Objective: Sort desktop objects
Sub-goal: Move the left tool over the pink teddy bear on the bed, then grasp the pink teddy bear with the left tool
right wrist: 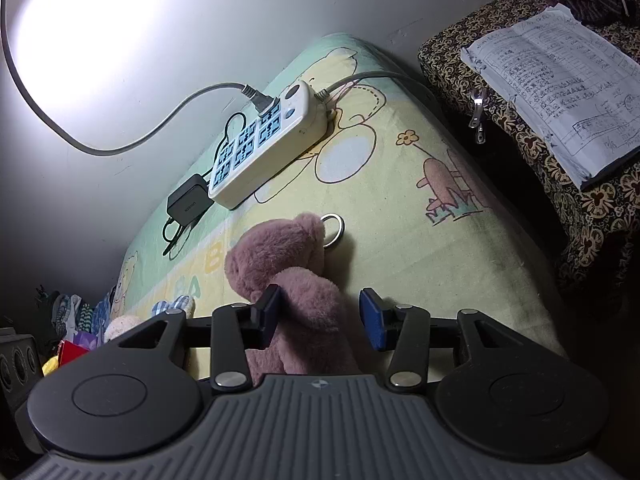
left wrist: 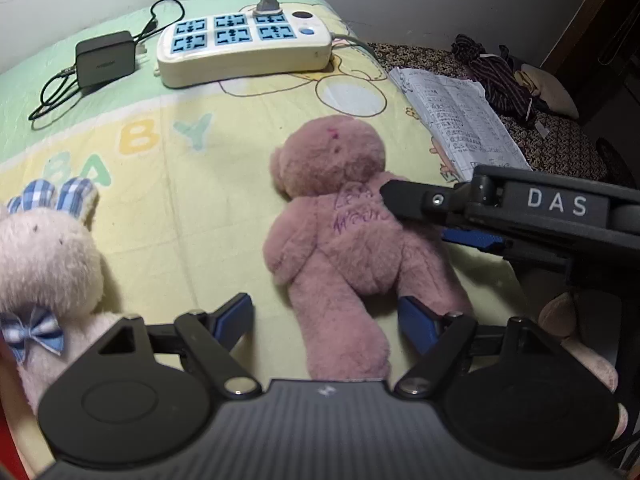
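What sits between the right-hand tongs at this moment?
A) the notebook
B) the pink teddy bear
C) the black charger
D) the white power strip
B: in the right wrist view the pink teddy bear lies between the open blue pads of the right tongs, not yet squeezed.

Both wrist views close over bear (left wrist: 340, 216)

We see a pastel quilted cover printed with cartoon bears and the letters BABY (left wrist: 168, 184) spread over the bed. At its eleven o'clock a cream power strip with blue sockets (left wrist: 244, 46) lies flat, one grey plug (left wrist: 267, 2) seated in its far row. Just beside it, toward ten o'clock, sits a black charger brick (left wrist: 105, 63) with its thin cable looped. At two o'clock a handwritten paper pad (left wrist: 460, 120) rests on a brown floral cloth (left wrist: 560, 144), dark striped fabric (left wrist: 496, 76) bunched beyond.
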Demonstrator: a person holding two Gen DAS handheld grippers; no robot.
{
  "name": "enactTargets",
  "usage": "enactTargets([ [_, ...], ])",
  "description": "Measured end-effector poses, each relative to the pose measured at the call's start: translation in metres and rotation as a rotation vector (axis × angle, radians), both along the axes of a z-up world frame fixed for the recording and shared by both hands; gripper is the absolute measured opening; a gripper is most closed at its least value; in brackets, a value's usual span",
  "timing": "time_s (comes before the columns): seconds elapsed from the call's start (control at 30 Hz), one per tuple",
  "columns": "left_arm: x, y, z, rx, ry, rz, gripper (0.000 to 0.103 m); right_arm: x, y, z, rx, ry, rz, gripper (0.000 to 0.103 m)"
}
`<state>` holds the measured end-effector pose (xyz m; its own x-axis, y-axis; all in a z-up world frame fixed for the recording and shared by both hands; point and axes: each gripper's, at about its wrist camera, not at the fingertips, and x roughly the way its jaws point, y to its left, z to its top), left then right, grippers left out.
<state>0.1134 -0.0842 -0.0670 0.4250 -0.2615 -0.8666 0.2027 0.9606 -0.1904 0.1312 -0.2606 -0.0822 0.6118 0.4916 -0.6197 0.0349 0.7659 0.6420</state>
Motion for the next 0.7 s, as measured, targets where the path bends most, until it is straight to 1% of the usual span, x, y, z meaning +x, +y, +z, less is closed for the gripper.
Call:
enactTargets([
  [0.1, 0.001, 0.001, 0.0, -0.016, -0.018, 0.0, 0.081, 0.001, 0.001, -0.002, 0.027, 0.006, 0.002, 0.048],
  [0.17, 0.001, 0.001, 0.0, -0.019, -0.026, -0.005, 0.081, 0.002, 0.001, -0.003, 0.063, 0.013, 0.033, 0.038],
  [0.2, 0.001, 0.001, 0.0, -0.019, -0.027, -0.008, 0.081, 0.001, 0.001, -0.002, 0.088, 0.016, 0.044, 0.035],
  [0.23, 0.001, 0.002, 0.0, -0.027, -0.027, -0.011, 0.08, 0.0, 0.003, 0.0, 0.082, 0.018, 0.047, 0.035],
  [0.33, 0.0, 0.002, 0.001, -0.043, -0.021, -0.022, 0.077, -0.003, 0.004, 0.004, 0.067, 0.018, 0.052, 0.033],
  [0.4, -0.001, 0.002, 0.002, -0.046, -0.017, -0.034, 0.072, -0.007, 0.003, 0.006, 0.08, 0.021, 0.051, 0.029],
  [0.43, -0.002, 0.002, 0.003, -0.046, -0.013, -0.04, 0.068, -0.01, 0.003, 0.007, 0.091, 0.024, 0.053, 0.027],
  [0.47, -0.004, 0.001, 0.003, -0.042, -0.01, -0.045, 0.065, -0.013, 0.003, 0.008, 0.1, 0.031, 0.054, 0.027],
  [0.57, -0.011, 0.0, 0.003, -0.043, 0.003, -0.068, 0.064, -0.024, 0.006, 0.011, 0.074, 0.031, 0.058, 0.026],
  [0.7, -0.027, -0.002, 0.005, -0.029, 0.009, -0.105, 0.062, -0.039, 0.007, 0.011, 0.074, 0.044, 0.06, 0.026],
])
